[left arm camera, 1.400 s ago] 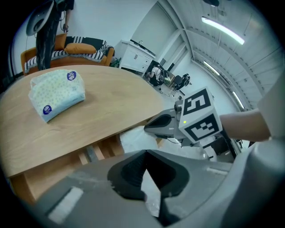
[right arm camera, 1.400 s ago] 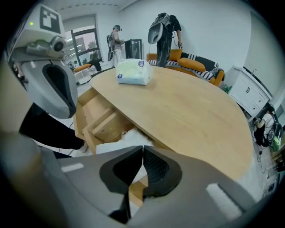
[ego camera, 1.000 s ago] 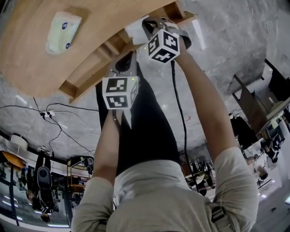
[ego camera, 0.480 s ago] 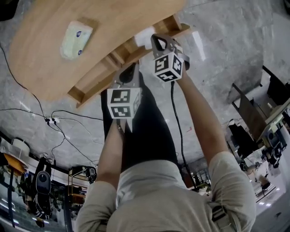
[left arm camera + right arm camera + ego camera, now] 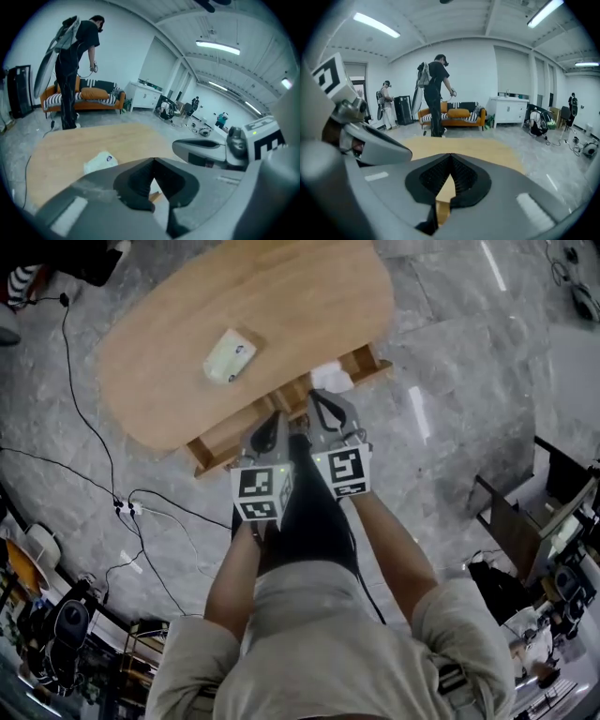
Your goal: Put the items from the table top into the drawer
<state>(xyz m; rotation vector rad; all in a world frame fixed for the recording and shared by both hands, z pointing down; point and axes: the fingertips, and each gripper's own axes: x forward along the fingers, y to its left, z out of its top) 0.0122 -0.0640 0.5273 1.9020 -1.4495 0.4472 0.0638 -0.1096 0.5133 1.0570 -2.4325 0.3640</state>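
A white packet [image 5: 230,355] [image 5: 99,162] lies on the oval wooden table top [image 5: 281,296] [image 5: 61,140]. Under the table's near edge a wooden drawer [image 5: 367,366] stands pulled out, and something white [image 5: 330,377] lies in it. My left gripper [image 5: 277,418] [image 5: 153,160] hangs above the drawer's front, shut and empty. Just to its right, my right gripper [image 5: 319,397] [image 5: 450,155] is also shut with nothing between its jaws. Both point at the table, well clear of the packet.
Cables [image 5: 89,427] and a power strip [image 5: 127,509] lie on the marble floor left of the table. Beyond the table a person [image 5: 436,89] stands before an orange sofa [image 5: 452,113]. Chairs and desks [image 5: 506,512] stand at the right.
Both grippers have risen and drawn back from the drawer, side by side. The table now looks smaller and farther off. The drawer has stayed open and the packet has not moved.
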